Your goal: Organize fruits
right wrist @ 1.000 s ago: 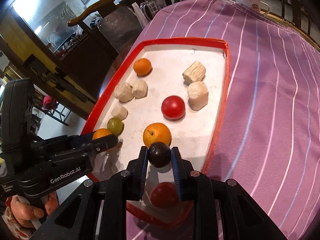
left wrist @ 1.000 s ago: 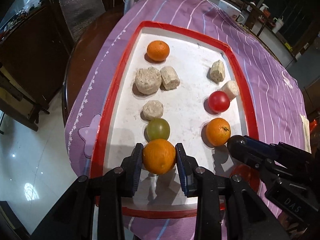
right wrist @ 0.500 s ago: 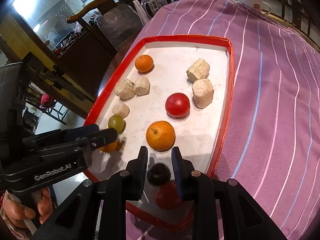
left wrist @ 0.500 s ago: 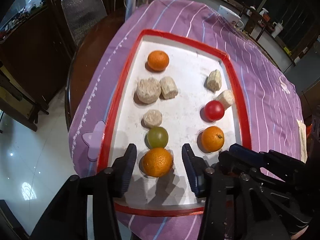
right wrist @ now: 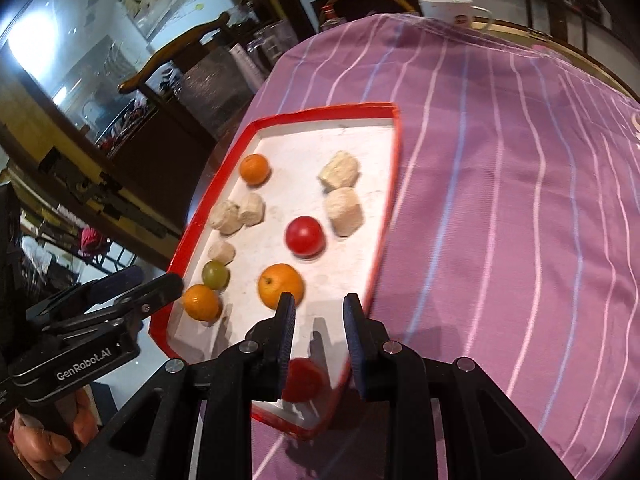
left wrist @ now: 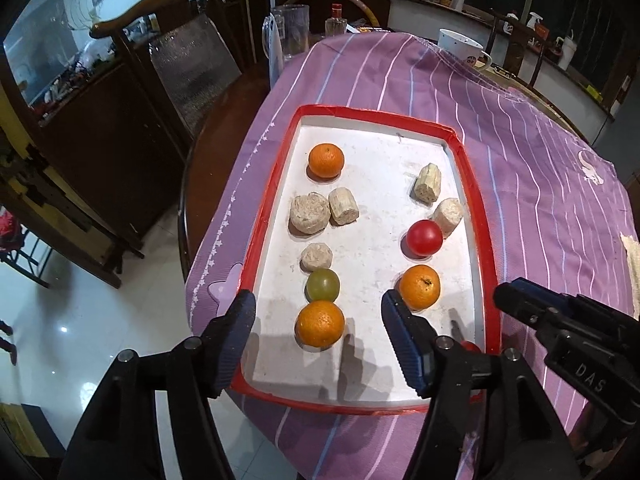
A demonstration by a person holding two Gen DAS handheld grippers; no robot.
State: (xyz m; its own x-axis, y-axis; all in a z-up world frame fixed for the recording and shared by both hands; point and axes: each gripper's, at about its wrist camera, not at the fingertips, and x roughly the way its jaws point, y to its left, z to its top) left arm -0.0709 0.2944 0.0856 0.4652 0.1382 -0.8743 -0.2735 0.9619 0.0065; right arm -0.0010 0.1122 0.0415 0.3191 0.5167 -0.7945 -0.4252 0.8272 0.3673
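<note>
A red-rimmed white tray (left wrist: 478, 200) (right wrist: 320, 114) holds the fruit in two rows. My left gripper (left wrist: 317, 300) hovers over its near end with its jaws opening. An orange (left wrist: 320, 323) (right wrist: 202, 301) lies on the tray between the pads, touching neither. Behind it sit a green grape (left wrist: 322, 285), beige chunks (left wrist: 308, 214) and a far orange (left wrist: 326, 160). The right row has an orange (left wrist: 420, 286) and a red tomato (left wrist: 424, 237). My right gripper (right wrist: 319, 300) stands over the near right corner, jaws a narrow gap apart and empty. A red fruit (right wrist: 302, 380) lies under it.
The purple striped cloth (left wrist: 540, 160) covers the table to the right of the tray. A white mug (left wrist: 460, 46) and a glass pitcher (left wrist: 290, 32) stand at the far edge. A wooden chair (left wrist: 192, 72) and the floor lie to the left. A hand (right wrist: 40, 440) holds the left gripper.
My left jaws opened off the orange, left it on the tray and rose. My right gripper set down the dark plum it held and drew back; the plum is now out of sight.
</note>
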